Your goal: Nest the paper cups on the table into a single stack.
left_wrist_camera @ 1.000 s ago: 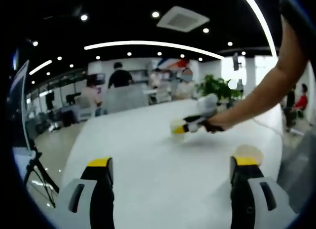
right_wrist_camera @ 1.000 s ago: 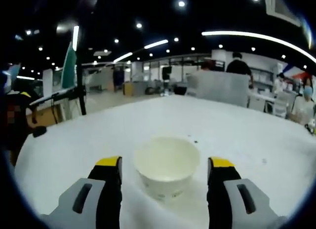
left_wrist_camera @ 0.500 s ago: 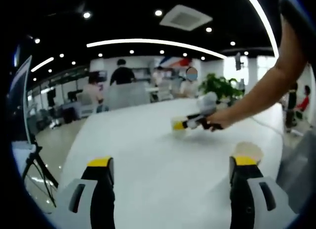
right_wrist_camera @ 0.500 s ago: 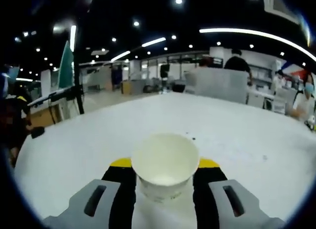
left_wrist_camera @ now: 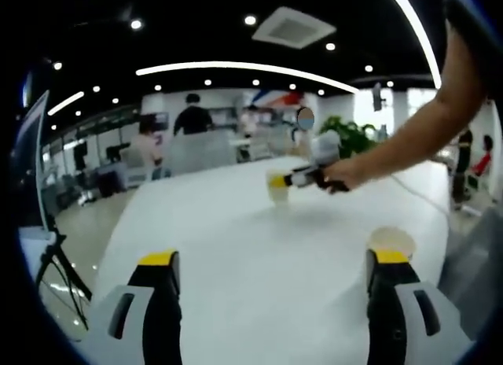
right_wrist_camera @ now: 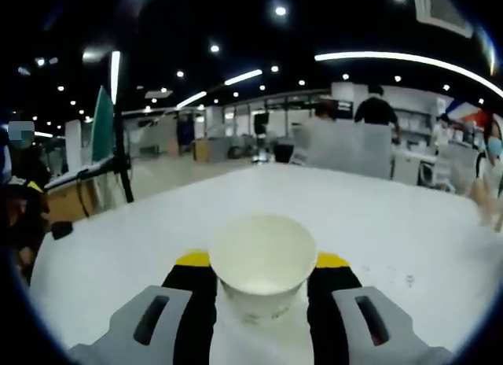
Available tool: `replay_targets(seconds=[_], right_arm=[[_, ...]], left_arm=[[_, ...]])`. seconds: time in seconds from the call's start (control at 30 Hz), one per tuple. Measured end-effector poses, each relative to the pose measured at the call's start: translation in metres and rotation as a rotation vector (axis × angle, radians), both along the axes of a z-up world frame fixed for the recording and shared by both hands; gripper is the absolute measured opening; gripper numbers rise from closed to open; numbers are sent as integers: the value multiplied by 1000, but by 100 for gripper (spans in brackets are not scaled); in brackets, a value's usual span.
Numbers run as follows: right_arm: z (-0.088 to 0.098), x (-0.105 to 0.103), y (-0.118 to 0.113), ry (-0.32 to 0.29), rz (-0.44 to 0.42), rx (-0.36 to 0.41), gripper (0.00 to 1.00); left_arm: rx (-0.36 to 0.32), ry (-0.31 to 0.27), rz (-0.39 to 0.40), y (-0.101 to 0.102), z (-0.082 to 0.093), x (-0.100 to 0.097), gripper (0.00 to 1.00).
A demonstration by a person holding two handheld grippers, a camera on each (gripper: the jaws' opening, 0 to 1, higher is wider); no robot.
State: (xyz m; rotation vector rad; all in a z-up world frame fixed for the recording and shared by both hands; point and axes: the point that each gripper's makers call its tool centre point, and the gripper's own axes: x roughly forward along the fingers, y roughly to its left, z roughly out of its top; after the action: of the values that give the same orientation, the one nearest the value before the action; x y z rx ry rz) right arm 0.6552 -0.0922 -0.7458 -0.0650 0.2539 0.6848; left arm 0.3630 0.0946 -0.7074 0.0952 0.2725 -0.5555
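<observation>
Right gripper view has the right gripper [right_wrist_camera: 263, 264] clenched on an upright paper cup [right_wrist_camera: 263, 259], seemingly lifted off the white surface [right_wrist_camera: 377, 215] — the second cup [left_wrist_camera: 391, 241] sits beside the wide-apart left gripper [left_wrist_camera: 275, 263].

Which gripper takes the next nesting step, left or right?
Right. The right gripper is shut on a paper cup, seen lifted above the table in the left gripper view. The left gripper is open and empty, near the second cup.
</observation>
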Motion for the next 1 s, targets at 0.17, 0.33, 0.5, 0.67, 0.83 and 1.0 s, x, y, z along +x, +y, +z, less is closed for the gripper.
replay_targets(seconds=[0.17,0.33,0.5,0.67,0.83,1.0], right_arm=[[19,3,2,7,14,-7,42],[40,8,1,-14,19,5,41],[55,11,2,-35,32,-1,40],[69,6,6,-26,38,13,40],[79,0,7,-31,42,16,40],[86,-5,6,-35,50,12,40]], left_arm=[[1,9,12,4,0,0,98],[3,13,9,3,0,-1,98],[-4,27,7,3,-2,-2,98],[0,41,11,6,-3,-1,98],[-7,42,6,4,0,-3,98],[-6,47,2,2,-1,-4,98]])
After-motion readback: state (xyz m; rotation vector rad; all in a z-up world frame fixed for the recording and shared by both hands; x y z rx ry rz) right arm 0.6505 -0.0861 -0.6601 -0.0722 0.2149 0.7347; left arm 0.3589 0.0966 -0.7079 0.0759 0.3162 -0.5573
